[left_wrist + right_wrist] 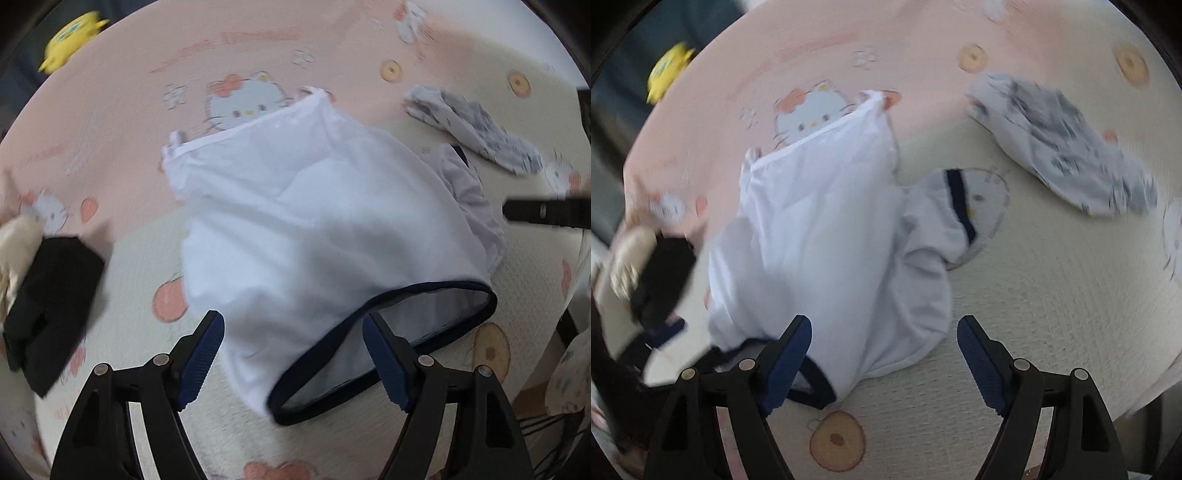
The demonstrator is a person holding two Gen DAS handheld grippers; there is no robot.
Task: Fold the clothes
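A white T-shirt (306, 218) with navy trim lies on the pink and cream cartoon-print sheet (110, 96), its navy collar (384, 332) nearest me. My left gripper (293, 347) hovers open over the collar end, nothing between its blue pads. In the right wrist view the same T-shirt (820, 236) lies folded lengthwise, a navy-cuffed sleeve (945, 221) sticking out to its right. My right gripper (884, 350) is open above the shirt's near edge, holding nothing. Its black finger (546, 214) shows at the right edge of the left wrist view.
A folded white and grey patterned garment (1063, 147) lies at the back right. A black garment (48, 310) and a cream one (18, 243) sit at the left. A yellow plush toy (70, 37) rests beyond the sheet's far left edge.
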